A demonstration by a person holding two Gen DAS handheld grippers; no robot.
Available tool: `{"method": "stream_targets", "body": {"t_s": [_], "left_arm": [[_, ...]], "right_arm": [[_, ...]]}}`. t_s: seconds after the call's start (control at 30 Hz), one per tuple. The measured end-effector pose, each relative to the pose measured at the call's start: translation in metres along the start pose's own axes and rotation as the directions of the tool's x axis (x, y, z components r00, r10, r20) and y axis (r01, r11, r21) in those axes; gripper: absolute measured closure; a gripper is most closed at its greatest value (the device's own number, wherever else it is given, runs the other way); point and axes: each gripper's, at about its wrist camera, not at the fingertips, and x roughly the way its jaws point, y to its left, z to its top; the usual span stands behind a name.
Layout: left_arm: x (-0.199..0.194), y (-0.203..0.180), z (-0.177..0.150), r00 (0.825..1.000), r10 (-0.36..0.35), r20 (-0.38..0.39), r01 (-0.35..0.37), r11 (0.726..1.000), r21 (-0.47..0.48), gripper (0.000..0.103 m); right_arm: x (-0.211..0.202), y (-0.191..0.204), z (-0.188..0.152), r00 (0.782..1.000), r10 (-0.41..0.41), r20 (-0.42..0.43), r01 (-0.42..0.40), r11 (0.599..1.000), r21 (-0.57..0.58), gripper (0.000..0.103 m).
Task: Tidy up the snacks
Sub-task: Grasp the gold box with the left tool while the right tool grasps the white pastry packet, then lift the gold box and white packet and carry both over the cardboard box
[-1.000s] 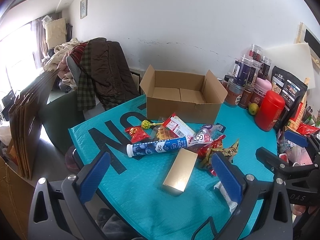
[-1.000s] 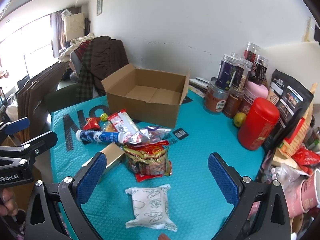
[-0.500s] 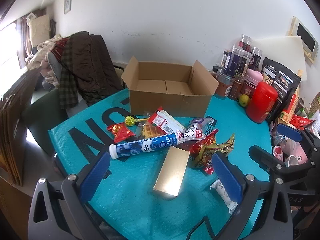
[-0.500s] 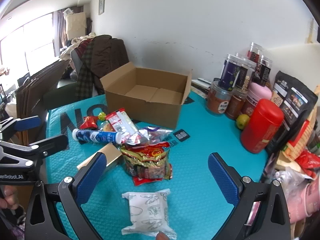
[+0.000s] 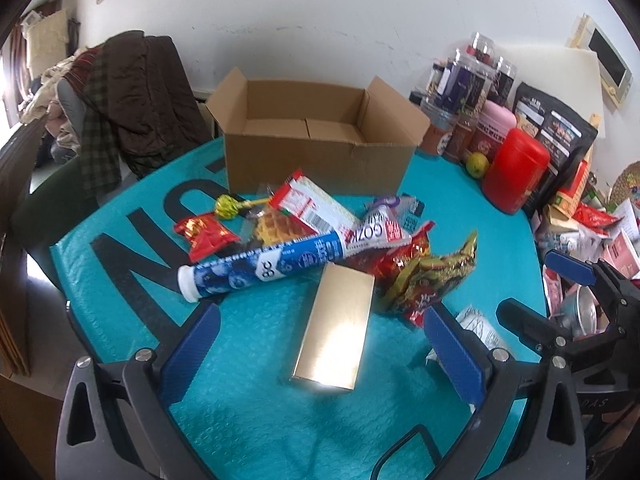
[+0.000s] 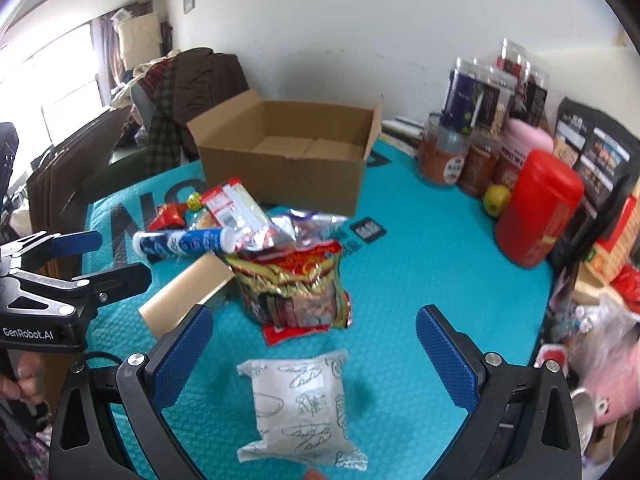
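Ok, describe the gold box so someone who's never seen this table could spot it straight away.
Start at the open brown cardboard carton at the back of the teal bubble-wrap table cover; the snack pile lies before it. At the pile's near edge, just below the blue-and-white tube, lies the flat gold rectangular box, the only plain, shiny, unprinted item.

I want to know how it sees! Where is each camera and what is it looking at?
Left wrist: on the left gripper, open over the gold box; the right gripper shows beside it.
Right wrist: on the right gripper, open over the white packet; the left gripper shows.
Both see the cardboard box.
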Motion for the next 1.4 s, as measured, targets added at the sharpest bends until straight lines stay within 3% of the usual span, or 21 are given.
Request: {"method": "stream_targets", "body": {"t_s": [0.27,0.63,0.73,0.8,0.87,0.97,1.03,1.3,1.4], "left_arm": [[0.022,0.001,-0.007,0.998,-0.030,-0.057,0.032,0.999,0.031,0.000],[0.062,-0.007,-0.011,0.983,-0.095,-0.158,0.110,0.990,0.090,0.018],[0.072,-0.009,-0.013,0.977,-0.100,-0.187,0.123,0.986,0.115,0.030],[0.076,-0.009,-0.014,0.975,-0.110,-0.195,0.136,0.982,0.127,0.044],[0.081,-0.009,-0.016,0.976,-0.093,-0.197,0.124,0.980,0.153,0.056],[0.081,-0.004,-0.016,0.972,-0.121,-0.201,0.154,0.976,0.154,0.057],[0.079,0.000,-0.016,0.967,-0.141,-0.212,0.173,0.974,0.144,0.057],[0.062,0.012,-0.027,0.945,-0.194,-0.264,0.239,0.960,0.149,0.057],[0.057,0.015,-0.031,0.946,-0.187,-0.266,0.238,0.956,0.174,0.057]], "right_arm": [[0.024,-0.003,-0.015,0.992,0.075,-0.101,-0.076,0.997,-0.009,0.000],[0.044,-0.002,-0.038,0.977,0.064,-0.204,-0.060,0.998,0.023,0.000],[0.049,-0.005,-0.045,0.973,0.058,-0.223,-0.045,0.997,0.066,0.000],[0.050,-0.005,-0.048,0.971,0.055,-0.231,-0.036,0.996,0.085,0.005],[0.050,-0.004,-0.053,0.970,0.044,-0.241,-0.021,0.995,0.096,0.016],[0.051,-0.004,-0.057,0.967,0.060,-0.247,-0.028,0.991,0.129,0.033],[0.050,-0.003,-0.059,0.967,0.066,-0.247,-0.029,0.988,0.152,0.039],[0.043,0.013,-0.061,0.970,0.055,-0.235,-0.019,0.988,0.151,0.042],[0.042,0.023,-0.064,0.971,0.060,-0.233,-0.026,0.989,0.147,0.042]]}}
